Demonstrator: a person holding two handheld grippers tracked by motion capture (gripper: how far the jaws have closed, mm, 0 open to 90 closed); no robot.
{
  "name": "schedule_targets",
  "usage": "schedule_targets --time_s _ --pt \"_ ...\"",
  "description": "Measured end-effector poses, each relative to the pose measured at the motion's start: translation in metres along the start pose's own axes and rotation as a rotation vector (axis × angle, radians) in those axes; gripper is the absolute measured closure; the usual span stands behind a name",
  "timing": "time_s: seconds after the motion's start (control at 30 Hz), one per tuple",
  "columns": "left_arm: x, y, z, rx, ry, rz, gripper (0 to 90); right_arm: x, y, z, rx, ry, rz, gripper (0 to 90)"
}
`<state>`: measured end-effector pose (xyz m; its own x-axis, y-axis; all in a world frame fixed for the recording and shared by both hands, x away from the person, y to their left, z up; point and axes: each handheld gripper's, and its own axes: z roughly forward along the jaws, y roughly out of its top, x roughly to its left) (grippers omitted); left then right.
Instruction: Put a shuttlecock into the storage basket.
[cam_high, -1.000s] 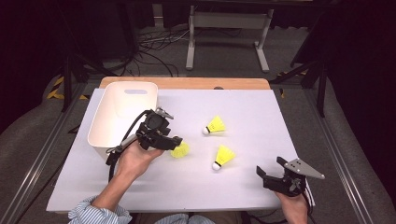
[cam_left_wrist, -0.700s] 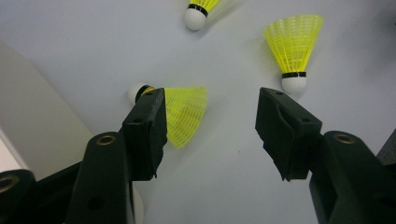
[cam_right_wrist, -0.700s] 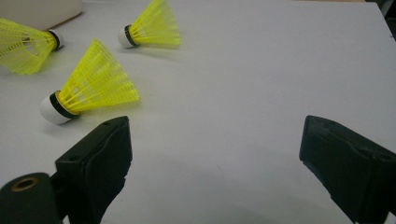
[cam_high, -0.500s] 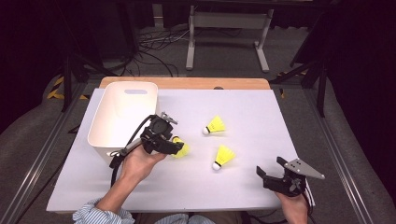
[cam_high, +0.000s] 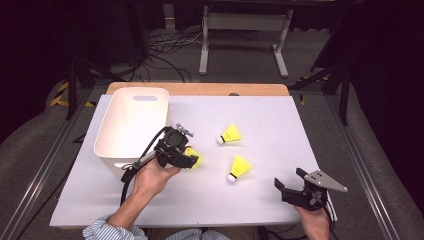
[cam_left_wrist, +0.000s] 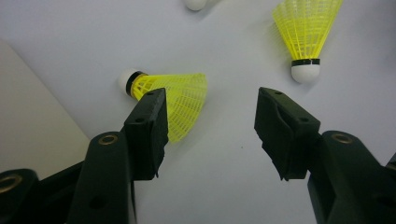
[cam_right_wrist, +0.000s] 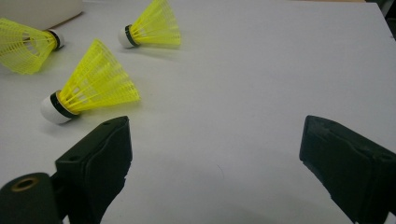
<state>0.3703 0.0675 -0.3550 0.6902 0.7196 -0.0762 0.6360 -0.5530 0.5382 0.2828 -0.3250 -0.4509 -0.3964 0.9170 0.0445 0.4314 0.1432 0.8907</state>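
Shuttlecock (cam_left_wrist: 168, 105): yellow mesh skirt, white cork, black band, lying on its side. Left gripper (cam_left_wrist: 210, 133) spread above it, not pinching.

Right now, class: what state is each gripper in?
Left gripper: open, over a yellow shuttlecock, gripping nothing.
Right gripper: open, holding nothing, above the white board.
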Motion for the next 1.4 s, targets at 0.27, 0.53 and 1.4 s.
schedule_targets --time_s 0.27,0.53,1.4 --pt "-0.005 0.000 0.010 0.023 0.005 0.004 45.1 0.000 0.000 0.000 -0.001 0.000 -0.001 10.1" --pt "-0.006 0.000 0.019 0.046 0.034 -0.006 45.6 0.000 0.000 0.000 -0.001 0.001 -0.004 10.0" --pt "-0.003 0.005 0.043 0.119 0.137 -0.029 51.6 0.001 0.000 0.000 -0.001 0.008 -0.009 10.0"
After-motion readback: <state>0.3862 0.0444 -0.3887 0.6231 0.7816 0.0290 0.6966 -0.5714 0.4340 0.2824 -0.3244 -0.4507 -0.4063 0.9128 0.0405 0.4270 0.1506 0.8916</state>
